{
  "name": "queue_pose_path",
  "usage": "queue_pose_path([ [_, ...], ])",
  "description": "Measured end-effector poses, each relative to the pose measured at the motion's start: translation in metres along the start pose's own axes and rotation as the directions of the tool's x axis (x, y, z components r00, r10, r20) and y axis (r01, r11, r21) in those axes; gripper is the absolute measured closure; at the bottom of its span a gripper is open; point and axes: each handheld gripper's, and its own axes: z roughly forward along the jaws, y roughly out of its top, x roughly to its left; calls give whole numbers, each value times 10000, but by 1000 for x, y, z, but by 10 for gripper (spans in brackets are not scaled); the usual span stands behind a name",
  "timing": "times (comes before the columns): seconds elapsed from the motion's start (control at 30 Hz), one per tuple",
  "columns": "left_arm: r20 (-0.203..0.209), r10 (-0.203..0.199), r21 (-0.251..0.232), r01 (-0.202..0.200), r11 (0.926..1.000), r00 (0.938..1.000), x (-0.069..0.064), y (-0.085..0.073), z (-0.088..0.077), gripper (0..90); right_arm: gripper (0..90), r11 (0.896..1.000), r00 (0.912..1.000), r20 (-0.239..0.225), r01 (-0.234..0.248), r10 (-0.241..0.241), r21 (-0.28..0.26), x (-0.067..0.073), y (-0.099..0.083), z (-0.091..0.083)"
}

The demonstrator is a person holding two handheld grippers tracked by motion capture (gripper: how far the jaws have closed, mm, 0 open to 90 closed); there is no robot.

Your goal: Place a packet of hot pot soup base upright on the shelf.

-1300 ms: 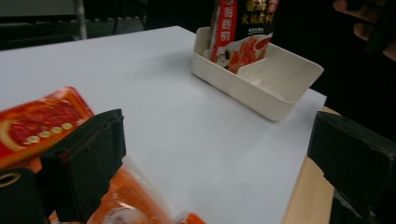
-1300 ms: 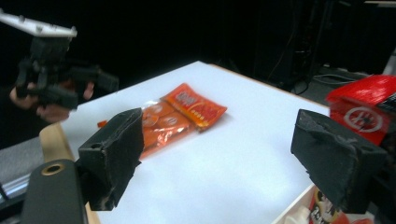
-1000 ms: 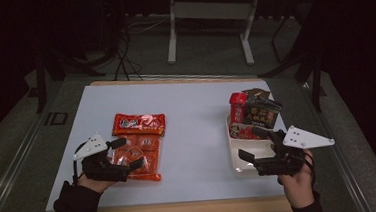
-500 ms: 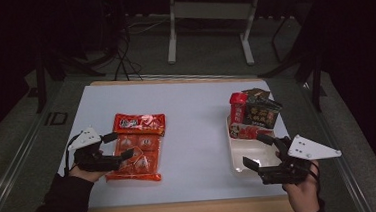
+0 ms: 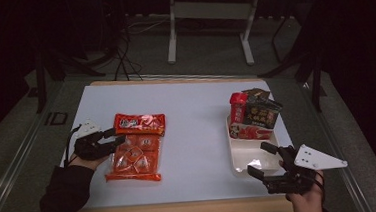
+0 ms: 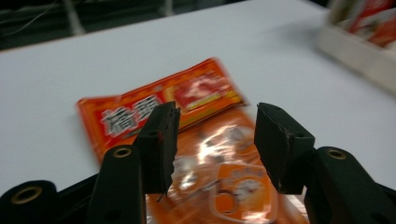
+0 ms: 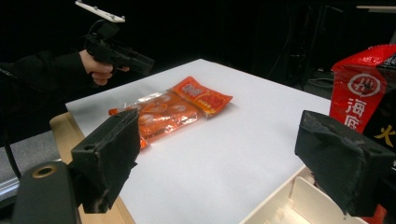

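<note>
Lying flat on the white table top [image 5: 192, 120], left of centre: an orange snack packet [image 5: 136, 146] with a red printed header at its far end and a clear, glossy window showing wrapped pieces inside. Hovering at the packet's 9 o'clock edge in the high view: the left gripper [image 5: 109, 139], held in a hand [image 5: 87, 160] with a dark sleeve, jaws spread apart with nothing between them, tips just over the packet's left border. Seen along the left gripper [image 6: 215, 140] from its own camera: two black foam-faced jaws standing wide, the packet [image 6: 187, 121] blurred below and beyond them, red header toward 12 o'clock; contact with the packet cannot be told. Toward 3 o'clock on the table: a white divided tray [image 5: 247, 154], its far compartment crowded with a red upright packet [image 5: 237, 106], a dark packet [image 5: 260, 113] leaning beside it, and a red-and-white packet [image 5: 250, 131] lying in front; near compartment bare. At the tray's 5 o'clock corner: the right gripper [image 5: 262, 158], grey three-cornered plate on top, jaws wide apart and empty, above the tray's near rim. From the right gripper [image 7: 215, 154] camera: the tray rim [image 7: 275, 207] at lower right, the red upright packet [image 7: 359, 88] at 2 o'clock, the orange packet [image 7: 173, 109] well apart across the table, the left gripper [image 7: 142, 63] raised near its far-left end.
</note>
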Motion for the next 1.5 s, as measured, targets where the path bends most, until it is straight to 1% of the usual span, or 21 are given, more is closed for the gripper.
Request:
queue_pose_path([
  [0.03, -232, 11, 88, -9, 10000, 9997, 1, -1, 3, 585, 141, 10000, 10000, -8, -3, 3, -6, 0, -1, 0],
  [0.07, -476, -6, 202, 16, 9998, 9989, 3, -2, 6, 615, 141, 10000, 10000, -40, -37, 37, -3, -1, -2, 1],
  [0.1, -475, 69, 275, -56, 9996, 9988, 4, -3, 8, 680, 141, 10000, 10000, -46, -55, 55, 9, -1, -2, 1],
  [0.13, -647, 147, 323, -127, 9994, 9978, 5, -4, 10, 726, 142, 9999, 9999, -62, -129, 129, 42, -1, -3, 2],
  [0.2, -767, 54, 540, -12, 9985, 9970, 9, -4, 14, 787, 142, 9998, 9997, -131, -192, 193, 41, -2, -3, 3],
  [0.27, -1038, 289, 638, -223, 9977, 9942, 11, -4, 17, 830, 142, 9999, 9997, -182, -169, 170, 19, -1, -2, 4],
  [0.33, -1175, 316, 849, -217, 9962, 9926, 14, -5, 21, 847, 142, 9999, 9997, -198, -136, 137, 43, -1, -3, 5],
  [0.37, -1185, 309, 1000, -190, 9948, 9925, 16, -6, 23, 882, 142, 9999, 9997, -225, -135, 136, 60, -1, -3, 6],
  [0.43, -1240, 347, 1115, -208, 9935, 9917, 17, -7, 25, 887, 142, 9999, 9996, -242, -151, 152, 78, -1, -4, 6],
  [0.53, -1404, 323, 1555, -102, 9878, 9896, 22, -14, 34, 899, 143, 9998, 9995, -262, -180, 183, 124, -1, -6, 8],
  [0.6, -1488, 198, 1799, 74, 9837, 9887, 25, -18, 39, 900, 143, 9998, 9994, -289, -182, 185, 129, -1, -6, 8],
  [0.63, -1488, 198, 1799, 74, 9837, 9887, 25, -18, 39, 900, 143, 9998, 9995, -282, -164, 167, 118, -1, -6, 9],
  [0.67, -1723, 77, 2119, 295, 9769, 9850, 28, -21, 44, 900, 143, 9998, 9994, -291, -169, 172, 115, -1, -6, 9],
  [0.7, -1785, -46, 2131, 432, 9761, 9839, 30, -22, 46, 899, 143, 9997, 9993, -316, -217, 221, 134, -1, -6, 9],
  [0.83, -1648, -303, 2250, 674, 9720, 9859, 34, -27, 52, 899, 143, 9995, 9992, -320, -239, 245, 183, -2, -7, 11],
  [0.87, -1583, -284, 2287, 646, 9713, 9870, 33, -28, 53, 899, 143, 9995, 9992, -313, -242, 248, 186, -2, -8, 12],
  [0.93, -1648, -276, 2295, 656, 9711, 9859, 31, -28, 54, 900, 143, 9994, 9990, -328, -282, 289, 224, -3, -8, 12],
  [1.07, -1592, -334, 2364, 710, 9691, 9867, 28, -28, 55, 900, 143, 9993, 9990, -340, -274, 282, 248, -3, -9, 12],
  [1.2, -1626, -227, 2380, 616, 9693, 9864, 22, -28, 55, 900, 143, 9993, 9988, -412, -268, 279, 278, -2, -9, 14],
  [1.27, -1489, -89, 2385, 446, 9701, 9888, 19, -28, 55, 900, 144, 9992, 9986, -453, -257, 270, 302, -1, -8, 15],
  [1.5, -1165, -95, 2339, 367, 9716, 9931, 9, -26, 60, 900, 144, 9991, 9982, -521, -267, 283, 317, -1, -8, 16],
])
